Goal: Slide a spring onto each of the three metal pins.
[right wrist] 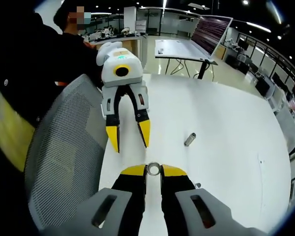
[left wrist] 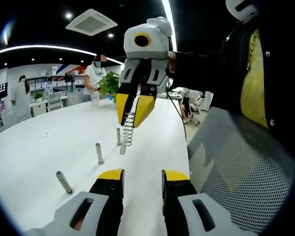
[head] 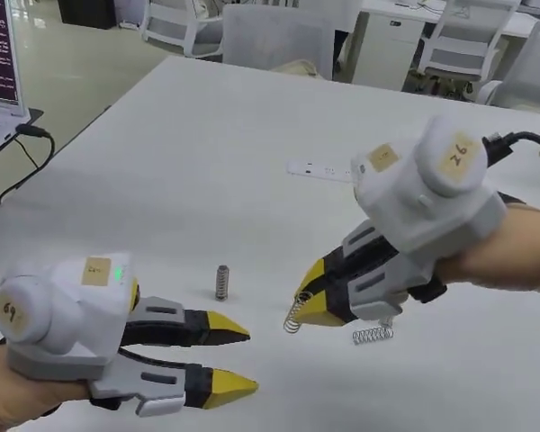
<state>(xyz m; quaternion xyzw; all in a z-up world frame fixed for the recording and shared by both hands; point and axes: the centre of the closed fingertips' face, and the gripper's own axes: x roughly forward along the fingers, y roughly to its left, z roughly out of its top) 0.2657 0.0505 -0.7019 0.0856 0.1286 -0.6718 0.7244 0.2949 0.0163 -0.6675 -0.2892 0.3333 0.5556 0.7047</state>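
- The right gripper [head: 302,301] has its jaws clamped on the held spring [head: 293,317], which hangs from the tips toward the white table [head: 207,162].
- In the left gripper view, the held spring lies just beside the far pin [left wrist: 119,136], at its 3 o'clock.
- The middle pin [left wrist: 99,153] is bare.
- The sprung pin [head: 221,282] stands at 9 o'clock of the right tips.
- The loose spring [head: 372,335] lies at 4 o'clock of the right tips.
- The left gripper [head: 250,358] has its jaws apart and holds nothing.
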